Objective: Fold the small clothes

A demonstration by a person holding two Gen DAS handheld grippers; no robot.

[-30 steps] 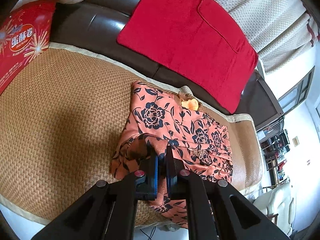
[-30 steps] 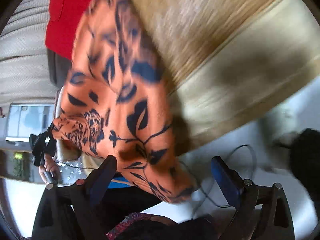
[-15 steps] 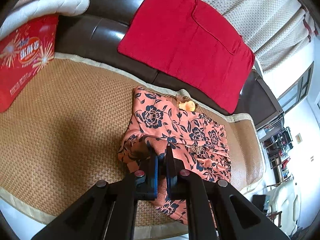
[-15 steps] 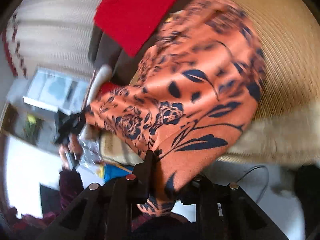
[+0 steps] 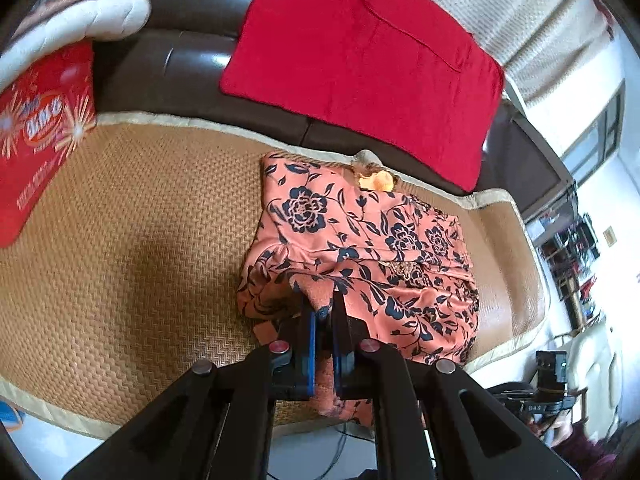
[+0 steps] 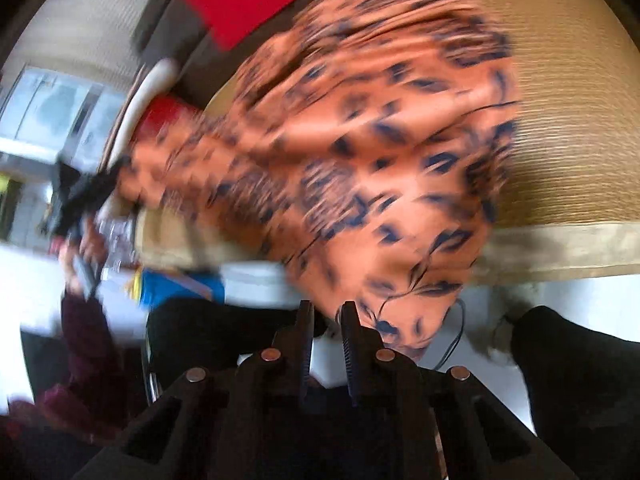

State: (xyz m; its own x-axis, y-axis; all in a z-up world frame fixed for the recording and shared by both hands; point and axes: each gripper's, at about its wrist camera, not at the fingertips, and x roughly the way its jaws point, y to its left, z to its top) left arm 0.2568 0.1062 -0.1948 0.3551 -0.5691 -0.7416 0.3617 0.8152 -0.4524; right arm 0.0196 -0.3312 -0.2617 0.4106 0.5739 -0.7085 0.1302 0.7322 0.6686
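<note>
An orange garment with dark floral print [image 5: 360, 248] lies on the woven mat [image 5: 132, 248] of a sofa seat. My left gripper [image 5: 323, 312] is shut on a fold at the garment's near edge. In the blurred right wrist view the garment [image 6: 372, 140] hangs over the mat's front edge [image 6: 560, 240]. My right gripper [image 6: 326, 316] has its jaws nearly closed, just beside the garment's lowest corner; whether cloth sits between them is unclear.
A red cloth [image 5: 360, 56] lies on the dark sofa back. A red box [image 5: 36, 140] and a white pillow [image 5: 92, 20] stand at the left. Floor and a cable [image 6: 456, 336] lie below the sofa edge.
My right gripper has closed from wide open to nearly shut and swung around the garment's hanging corner. My left gripper has kept its hold and pulled back slightly.
</note>
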